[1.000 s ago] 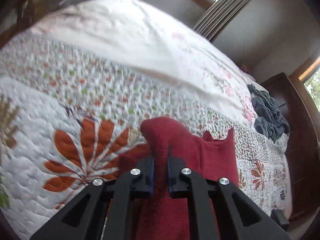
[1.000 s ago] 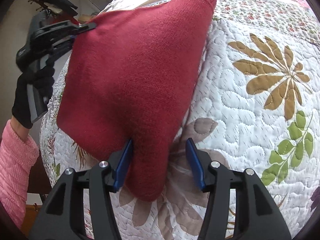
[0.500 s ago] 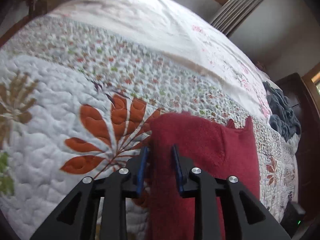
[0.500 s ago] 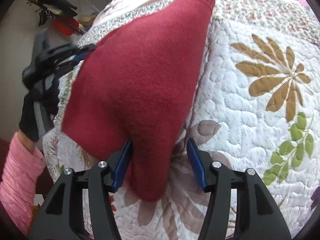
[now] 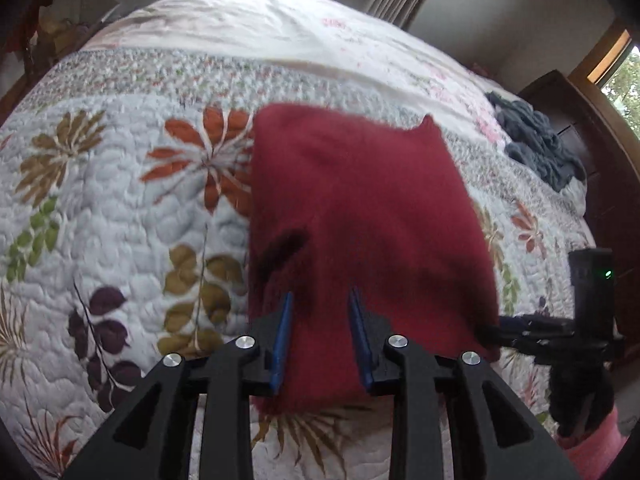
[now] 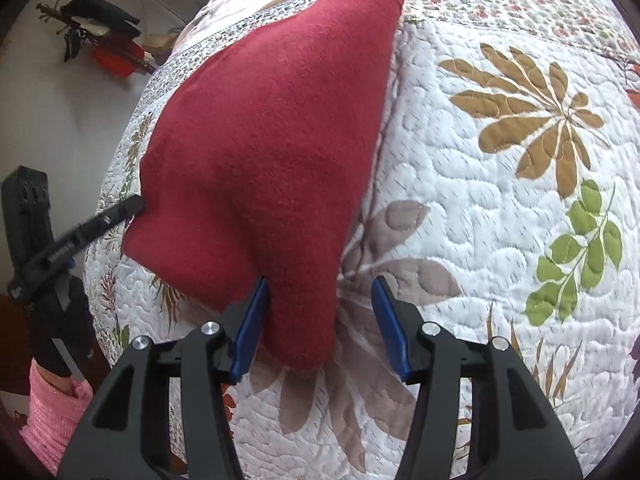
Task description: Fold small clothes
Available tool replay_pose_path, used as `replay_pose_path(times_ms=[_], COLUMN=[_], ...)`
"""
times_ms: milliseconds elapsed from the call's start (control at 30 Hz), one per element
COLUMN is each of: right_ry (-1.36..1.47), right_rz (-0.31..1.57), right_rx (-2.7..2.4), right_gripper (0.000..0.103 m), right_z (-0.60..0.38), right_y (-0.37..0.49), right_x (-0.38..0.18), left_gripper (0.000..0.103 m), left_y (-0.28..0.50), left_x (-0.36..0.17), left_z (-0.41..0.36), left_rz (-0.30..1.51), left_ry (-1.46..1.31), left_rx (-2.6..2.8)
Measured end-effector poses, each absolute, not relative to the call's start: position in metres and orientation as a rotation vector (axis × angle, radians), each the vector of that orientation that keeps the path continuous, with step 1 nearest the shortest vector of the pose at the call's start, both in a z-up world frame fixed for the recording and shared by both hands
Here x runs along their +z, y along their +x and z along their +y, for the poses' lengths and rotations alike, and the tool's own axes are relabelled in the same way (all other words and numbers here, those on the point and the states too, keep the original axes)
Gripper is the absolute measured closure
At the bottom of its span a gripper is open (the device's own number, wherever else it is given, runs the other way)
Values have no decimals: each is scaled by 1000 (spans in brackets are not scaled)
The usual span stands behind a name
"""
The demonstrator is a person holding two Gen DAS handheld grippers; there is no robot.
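A fuzzy dark-red garment (image 6: pixel 272 140) with a ribbed cuff lies folded on the bed's floral quilt (image 6: pixel 500 208); left claw (image 5: pixel 320 328) and right claw (image 6: pixel 320 312) both spread around its edge.

- We see the red garment (image 6: pixel 272 152) as soft, fuzzy knit cloth, matt, with a ribbed hem.
- We see the quilt (image 6: pixel 480 208) as stitched, puffy cotton-like cloth, printed with leaves.
- We see the left gripper (image 5: pixel 320 336) and right gripper (image 6: pixel 320 320) as matt black plastic with shiny metal screws; their fingers (image 6: pixel 250 328) carry smooth blue pads.
- We see a pink knitted sleeve (image 6: pixel 48 416).
- We see dark polished wood on the bed frame (image 5: pixel 600 168).
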State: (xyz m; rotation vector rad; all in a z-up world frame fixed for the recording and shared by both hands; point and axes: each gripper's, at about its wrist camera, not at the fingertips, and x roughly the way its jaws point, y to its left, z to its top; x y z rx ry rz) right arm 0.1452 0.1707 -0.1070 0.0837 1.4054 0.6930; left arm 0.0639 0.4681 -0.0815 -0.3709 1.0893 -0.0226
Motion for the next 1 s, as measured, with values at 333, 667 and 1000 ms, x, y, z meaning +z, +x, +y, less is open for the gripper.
replay_pose_path(times_ms=[333,667,1000], right_ry=[45,97,118], right_rz=[1404,1377,1340], right_rx=[676,714,711], right_gripper=[49,47,46], right_z=[175,174,168], right_y=[141,149,164], right_x=[-123,-101,-85], left_gripper=[79,37,34], left_y=[60,62,127], left_x=[-112,-76,-111], left_z=[473,496,544], left_rz=[1113,1065,1105], left_ry=[-391,-521,-706], left_rx=[-27,-67,-80])
